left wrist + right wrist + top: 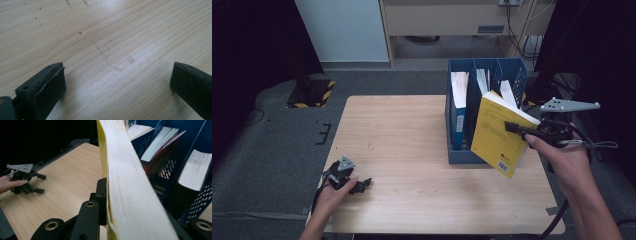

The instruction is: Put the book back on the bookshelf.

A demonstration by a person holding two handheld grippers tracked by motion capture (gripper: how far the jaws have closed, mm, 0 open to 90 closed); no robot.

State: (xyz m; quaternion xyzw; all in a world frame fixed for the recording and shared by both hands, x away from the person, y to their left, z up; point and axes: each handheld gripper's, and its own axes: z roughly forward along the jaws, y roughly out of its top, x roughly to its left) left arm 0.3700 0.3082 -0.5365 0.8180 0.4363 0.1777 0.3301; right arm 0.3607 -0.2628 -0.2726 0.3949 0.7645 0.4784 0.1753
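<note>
A yellow-covered book hangs tilted in the air just in front of the blue file rack, with my right gripper shut on its upper edge. In the right gripper view the book's pale page block runs up between the jaws, its yellow cover on the left. At the table's near left my left gripper rests on the wood under a hand. It stands open, with bare table between its jaws. The right gripper view also shows the left gripper far off.
The rack stands at the wooden table's back right and holds several upright books in its slots. Grey carpet surrounds the table, with a yellow-and-black striped base at the back left.
</note>
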